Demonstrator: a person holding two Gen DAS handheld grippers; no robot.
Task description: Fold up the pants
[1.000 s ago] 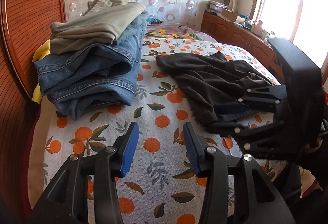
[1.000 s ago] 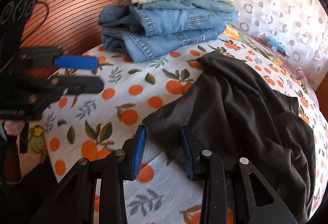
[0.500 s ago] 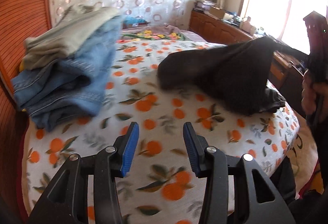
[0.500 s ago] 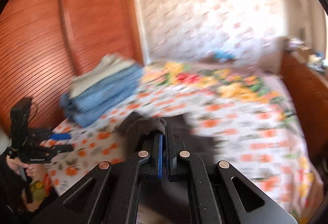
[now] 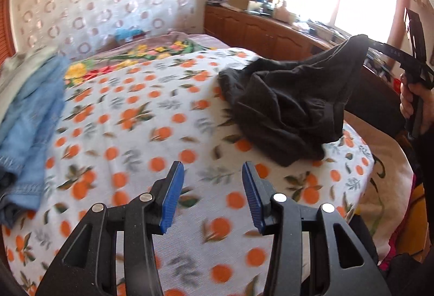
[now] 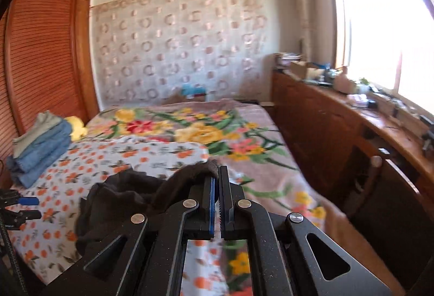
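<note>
Dark brown pants (image 5: 287, 103) lie bunched on the orange-print bedspread (image 5: 141, 133) at the bed's right side. My right gripper (image 6: 217, 182) is shut on an edge of the pants (image 6: 119, 195) and holds that edge up above the bed; it also shows in the left wrist view (image 5: 371, 45) at the right. My left gripper (image 5: 213, 187) is open and empty, low over the bedspread, to the left of the pants and apart from them. It shows in the right wrist view (image 6: 24, 206) at the far left.
A stack of folded jeans and a grey-green garment (image 5: 29, 111) sits at the bed's left by a wooden wardrobe (image 6: 46, 52). A floral blanket (image 6: 217, 130) covers the far bed. A cluttered wooden counter (image 6: 366, 117) runs under the window on the right.
My right gripper closed on the pants' edge and lifted it up and to the right, bunching the pants. My left gripper swung right, still open.
</note>
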